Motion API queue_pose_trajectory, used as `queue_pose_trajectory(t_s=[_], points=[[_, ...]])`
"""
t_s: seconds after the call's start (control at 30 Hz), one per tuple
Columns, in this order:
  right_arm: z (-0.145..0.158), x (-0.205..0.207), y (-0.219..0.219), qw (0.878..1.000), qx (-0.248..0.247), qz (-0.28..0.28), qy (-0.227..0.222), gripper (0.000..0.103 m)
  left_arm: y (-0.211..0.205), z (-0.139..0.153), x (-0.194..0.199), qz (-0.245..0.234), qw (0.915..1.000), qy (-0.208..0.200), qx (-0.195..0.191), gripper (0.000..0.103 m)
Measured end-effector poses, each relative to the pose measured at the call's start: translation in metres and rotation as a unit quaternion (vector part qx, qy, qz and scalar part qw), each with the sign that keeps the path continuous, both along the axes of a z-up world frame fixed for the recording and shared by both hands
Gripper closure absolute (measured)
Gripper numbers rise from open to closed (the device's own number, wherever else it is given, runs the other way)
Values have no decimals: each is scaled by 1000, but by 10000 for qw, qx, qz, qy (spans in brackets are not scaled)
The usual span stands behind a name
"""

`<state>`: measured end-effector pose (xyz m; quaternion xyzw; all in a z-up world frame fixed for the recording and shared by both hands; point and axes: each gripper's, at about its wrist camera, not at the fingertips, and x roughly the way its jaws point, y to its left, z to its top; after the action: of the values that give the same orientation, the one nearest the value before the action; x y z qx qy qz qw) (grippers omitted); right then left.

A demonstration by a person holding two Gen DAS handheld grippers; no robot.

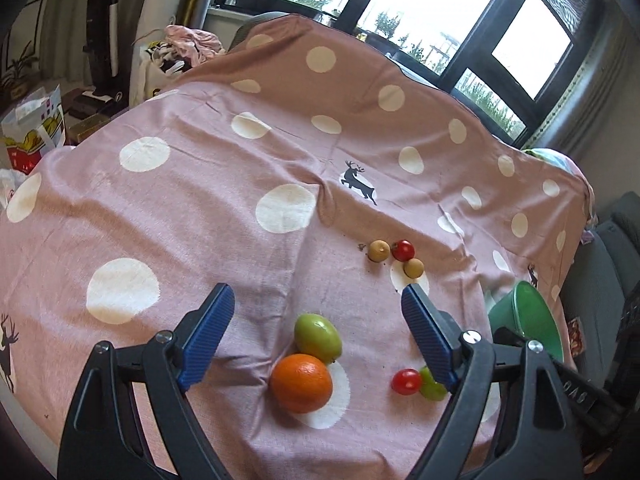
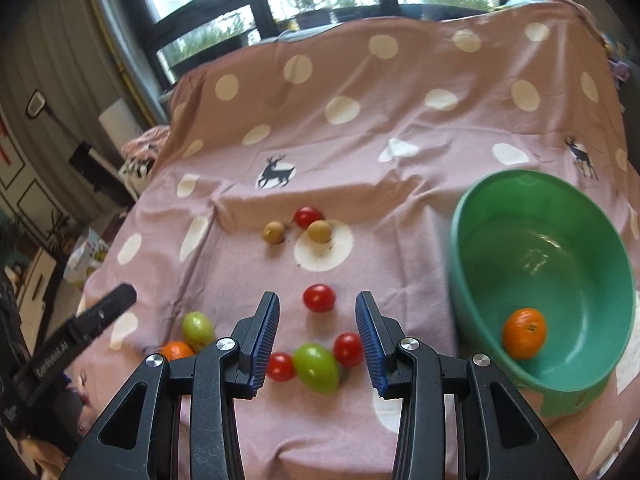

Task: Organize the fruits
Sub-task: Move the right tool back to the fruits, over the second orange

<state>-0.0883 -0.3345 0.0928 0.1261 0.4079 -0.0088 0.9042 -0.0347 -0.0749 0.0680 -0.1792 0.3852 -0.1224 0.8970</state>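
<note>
Bright daylight pours through dark-framed windows point(image 1: 404, 8) with greenery outside. A pink polka-dot cloth point(image 1: 208, 184) covers the table, and clutter lines the dim left wall.

Matt cloth point(image 2: 400, 128) — glossy plastic bowl point(image 2: 472, 264)

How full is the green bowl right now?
Nearly empty: the green bowl holds one orange; the other fruit lies out on the cloth.

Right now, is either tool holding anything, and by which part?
Nothing is held. The left tool is open over the cloth; the right tool has a gap between its fingers, with no fruit between them.
</note>
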Motion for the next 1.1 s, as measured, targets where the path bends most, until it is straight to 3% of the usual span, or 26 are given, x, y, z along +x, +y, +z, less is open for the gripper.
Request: queue_pose_trajectory(t_s=[0.17,0.27,0.5,0.7,0.9,1.1], points=[[-14,12,20,9993,5,283,253,62,8,-3,5,54,9999,81,-75,12],[-20,13,37,9979,-36,581,275,62,10,-4,5,98,9999,106,-81,3],[-35,22,71,9929,93,1112,401,62,25,-8,8,362,9990,238,-87,2],[-54,31,90,9831,677,1521,766,62,39,-10,10,581,9976,340,-158,3],[-65,34,97,9749,1214,1607,944,62,39,-10,10,550,9976,385,-141,3],[-67,34,104,9732,1233,1670,988,62,35,-11,11,541,9977,410,-4,3]])
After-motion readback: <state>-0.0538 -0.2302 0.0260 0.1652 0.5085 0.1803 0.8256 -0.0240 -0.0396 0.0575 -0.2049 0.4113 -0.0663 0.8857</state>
